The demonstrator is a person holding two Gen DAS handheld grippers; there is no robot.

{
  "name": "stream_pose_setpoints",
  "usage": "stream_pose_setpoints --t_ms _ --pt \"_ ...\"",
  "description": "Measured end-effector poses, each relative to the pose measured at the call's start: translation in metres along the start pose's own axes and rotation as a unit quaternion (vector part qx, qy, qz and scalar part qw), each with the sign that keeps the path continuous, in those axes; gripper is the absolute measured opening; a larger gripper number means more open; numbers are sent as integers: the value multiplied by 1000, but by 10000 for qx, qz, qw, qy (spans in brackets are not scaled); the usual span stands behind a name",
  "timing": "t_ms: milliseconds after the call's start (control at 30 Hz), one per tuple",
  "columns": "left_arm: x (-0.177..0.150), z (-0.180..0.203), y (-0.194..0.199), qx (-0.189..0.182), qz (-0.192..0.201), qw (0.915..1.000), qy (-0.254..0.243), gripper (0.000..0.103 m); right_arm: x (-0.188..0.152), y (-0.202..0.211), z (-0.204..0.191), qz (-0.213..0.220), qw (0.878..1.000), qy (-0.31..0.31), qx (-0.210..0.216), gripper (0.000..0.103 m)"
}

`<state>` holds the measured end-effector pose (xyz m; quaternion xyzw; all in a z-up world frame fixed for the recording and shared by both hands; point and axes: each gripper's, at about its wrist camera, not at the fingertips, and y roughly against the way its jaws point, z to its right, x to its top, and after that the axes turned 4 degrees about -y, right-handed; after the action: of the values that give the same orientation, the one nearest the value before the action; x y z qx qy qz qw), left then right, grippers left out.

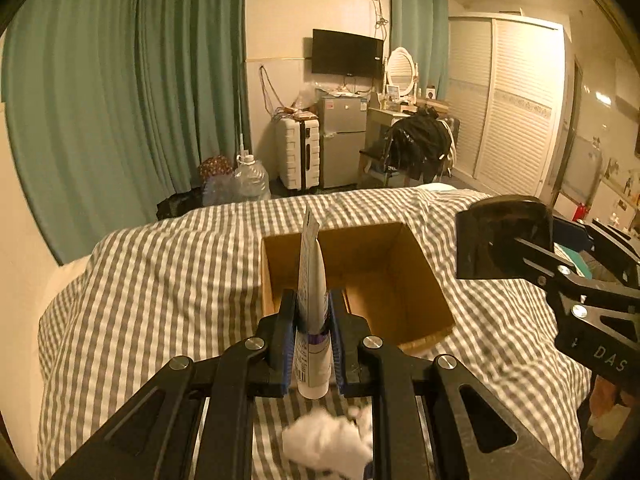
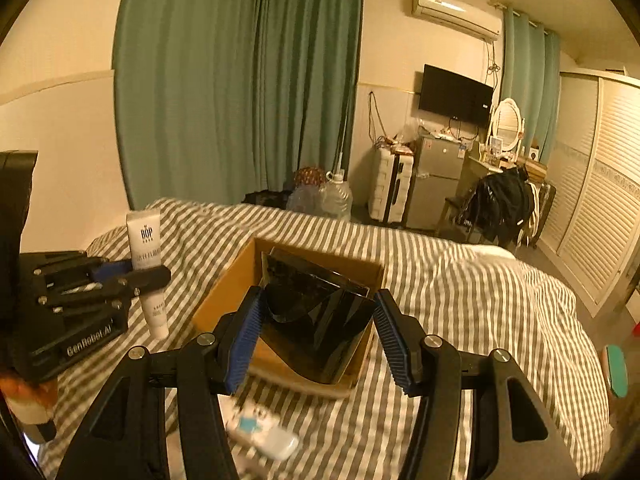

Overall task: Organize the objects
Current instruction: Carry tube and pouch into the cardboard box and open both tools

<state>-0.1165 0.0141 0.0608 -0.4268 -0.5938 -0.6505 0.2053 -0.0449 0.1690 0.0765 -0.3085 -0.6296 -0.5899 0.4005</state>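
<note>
My left gripper (image 1: 313,320) is shut on a white tube (image 1: 311,304), held upright above the striped bed just in front of an open cardboard box (image 1: 394,280). The same tube (image 2: 146,264) and left gripper (image 2: 150,276) show at the left of the right wrist view. My right gripper (image 2: 316,336) is shut on a shiny black box (image 2: 316,320) and holds it over the cardboard box (image 2: 224,292). In the left wrist view the right gripper (image 1: 492,248) is at the right, with the black box in its jaws.
A white crumpled thing (image 1: 328,440) lies on the bed under my left gripper. A small white and blue packet (image 2: 260,432) lies on the striped cover (image 2: 460,300) below my right gripper. A teal object (image 2: 614,368) sits at the bed's right edge.
</note>
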Motion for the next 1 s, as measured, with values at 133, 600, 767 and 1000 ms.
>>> stream_pose_setpoints --t_ms 133,600,767,1000 --pt "19 2 -25 6 -6 9999 -110 16 19 -28 3 28 10000 9 -28 55" --pt "35 7 -145 19 -406 9986 -339 16 34 -161 22 -427 9989 -138 -93 55" --pt "22 3 -179 -37 -652 9976 -249 16 18 -194 32 -718 9972 -146 -153 55" --pt "7 1 -201 16 -969 9950 -235 16 -2 -213 46 -993 9946 -286 -70 56"
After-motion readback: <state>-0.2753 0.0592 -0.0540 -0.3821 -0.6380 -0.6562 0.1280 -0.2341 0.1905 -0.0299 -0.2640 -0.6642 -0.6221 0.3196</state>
